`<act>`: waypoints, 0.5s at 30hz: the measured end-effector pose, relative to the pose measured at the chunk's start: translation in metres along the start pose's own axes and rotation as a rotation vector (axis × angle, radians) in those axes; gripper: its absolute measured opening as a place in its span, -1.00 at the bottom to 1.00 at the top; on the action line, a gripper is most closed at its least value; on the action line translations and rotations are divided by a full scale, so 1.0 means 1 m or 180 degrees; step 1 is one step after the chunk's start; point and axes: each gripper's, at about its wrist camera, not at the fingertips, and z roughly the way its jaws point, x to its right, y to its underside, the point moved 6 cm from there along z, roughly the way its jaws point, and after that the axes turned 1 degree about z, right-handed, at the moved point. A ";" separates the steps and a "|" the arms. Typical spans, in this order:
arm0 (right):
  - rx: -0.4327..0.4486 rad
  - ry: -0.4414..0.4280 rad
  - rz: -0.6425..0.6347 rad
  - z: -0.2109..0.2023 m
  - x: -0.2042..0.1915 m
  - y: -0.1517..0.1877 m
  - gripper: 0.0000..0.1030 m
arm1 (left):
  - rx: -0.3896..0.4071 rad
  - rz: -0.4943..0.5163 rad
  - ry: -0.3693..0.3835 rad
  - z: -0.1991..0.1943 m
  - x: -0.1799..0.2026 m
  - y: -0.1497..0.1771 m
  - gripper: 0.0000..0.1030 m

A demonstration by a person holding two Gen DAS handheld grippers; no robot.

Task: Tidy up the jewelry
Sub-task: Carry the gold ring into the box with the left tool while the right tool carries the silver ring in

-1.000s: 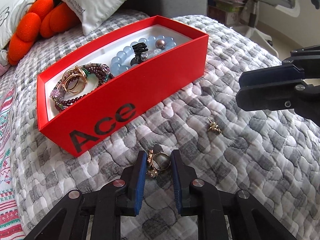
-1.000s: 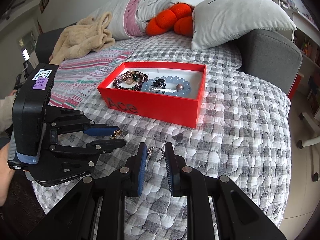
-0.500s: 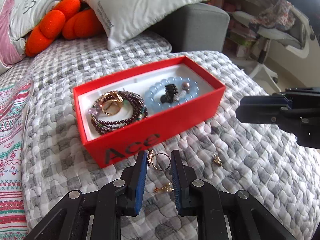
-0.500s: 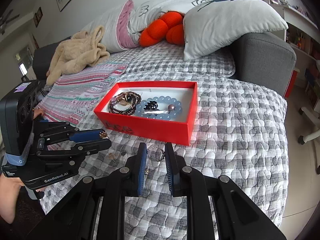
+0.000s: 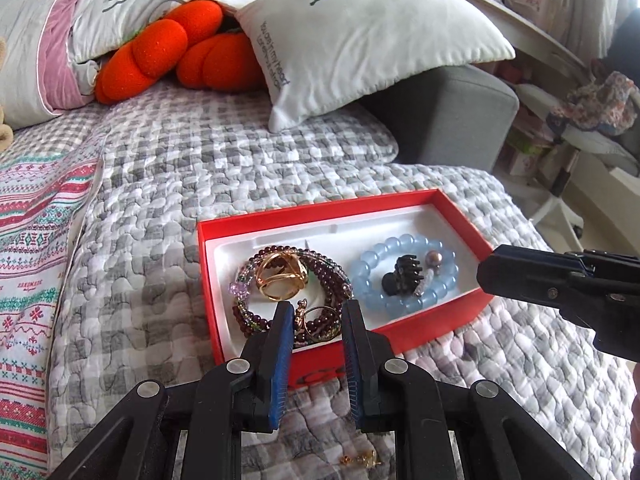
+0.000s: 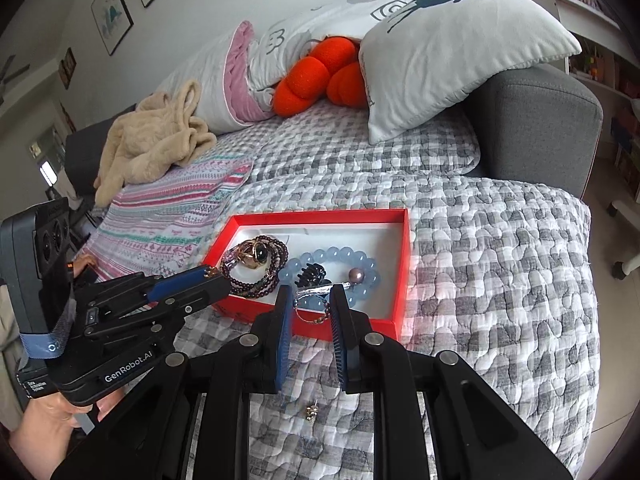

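A red box (image 5: 320,213) lies on the grey checked quilt. It holds dark bead bracelets (image 5: 256,312) with gold rings (image 5: 280,276), a blue bead bracelet (image 5: 404,268) and a black hair claw (image 5: 404,276). My left gripper (image 5: 316,314) is shut on a gold hoop earring (image 5: 318,314) above the box's near left part. My right gripper (image 6: 311,300) is shut on a thin silver hoop earring (image 6: 310,314) over the near wall of the red box (image 6: 320,214), by the blue bracelet (image 6: 336,258). Each gripper shows in the other's view: right gripper (image 5: 492,276), left gripper (image 6: 216,276).
A small gold earring (image 5: 360,460) lies loose on the quilt under the grippers, and the right wrist view shows a loose earring (image 6: 312,412) too. White pillows (image 5: 360,40), an orange cushion (image 5: 176,48) and a grey sofa arm (image 5: 452,112) stand behind. A person's hand (image 6: 40,436) holds the left gripper.
Both grippers have risen off the quilt and moved toward the box, each carrying its earring. They now hang over the box's near side.
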 end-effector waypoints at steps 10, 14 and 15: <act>-0.0018 0.0001 0.0034 0.008 0.006 -0.003 -0.62 | -0.0018 -0.0025 0.0005 0.011 0.006 -0.004 -0.44; 0.0001 0.0036 0.0082 0.007 0.013 -0.005 -0.62 | -0.0003 0.0007 0.0009 -0.001 0.009 -0.002 -0.27; 0.0008 0.0043 0.0093 0.007 0.014 -0.005 -0.62 | -0.0014 0.0013 0.0002 -0.004 0.009 0.000 -0.24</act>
